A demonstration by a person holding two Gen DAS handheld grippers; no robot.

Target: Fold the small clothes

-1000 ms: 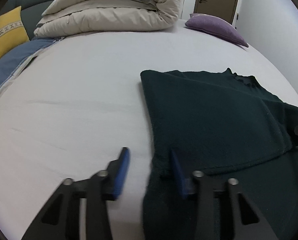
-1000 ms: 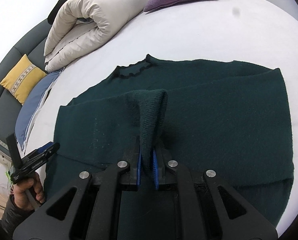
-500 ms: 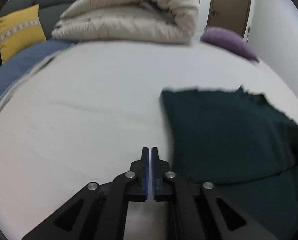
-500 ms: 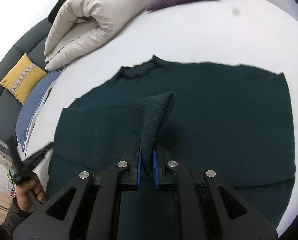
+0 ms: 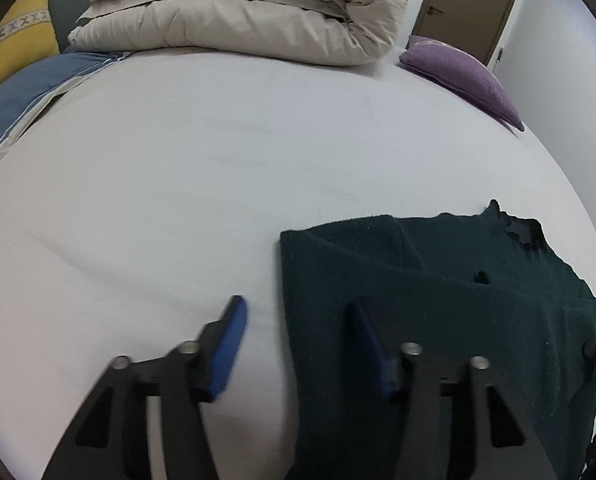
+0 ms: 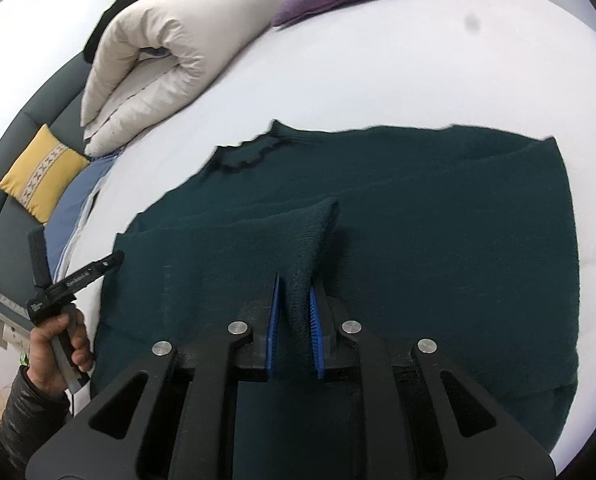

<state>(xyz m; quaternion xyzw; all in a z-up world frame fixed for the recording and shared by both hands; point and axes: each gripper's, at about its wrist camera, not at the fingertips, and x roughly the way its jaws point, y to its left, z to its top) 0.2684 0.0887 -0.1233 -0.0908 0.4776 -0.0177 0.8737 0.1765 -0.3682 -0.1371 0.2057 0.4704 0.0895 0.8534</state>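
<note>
Dark green sweater (image 6: pixel 418 220) lies flat on the white bed (image 5: pixel 178 180), collar (image 6: pixel 244 156) toward the rolled duvet (image 6: pixel 158 64). One sleeve is folded across the chest of the sweater.

Right gripper (image 6: pixel 294 312): over the sweater's lower middle, a raised fold of knit (image 6: pixel 310 236) sits between the blue pads (image 6: pixel 273 320). Jaws slightly apart, small gaps visible on both sides of the fabric; cannot tell if the fold is truly clamped or just resting between them.

Left gripper (image 5: pixel 298 340): at the sweater's side edge farthest from the purple pillow (image 5: pixel 466 72). Jaws wide apart, nothing between them except the edge region; one pad (image 5: pixel 228 344) over bare sheet just beside the sweater, the other over the knit. Some motion blur here. In the right wrist view the left gripper (image 6: pixel 74 276) shows just off that same sweater edge, held by a hand (image 6: pixel 58 340) in a dark sleeve.

Around the sweater: duvet beyond the collar at the head of the bed, purple pillow next to the duvet, yellow cushion (image 6: pixel 42 176) and blue cloth (image 6: pixel 78 200) off the bed side beyond the left gripper. Brown door (image 5: pixel 470 4) behind the pillow. Small dark spot (image 6: pixel 473 22) on the sheet, well apart from the sweater.
</note>
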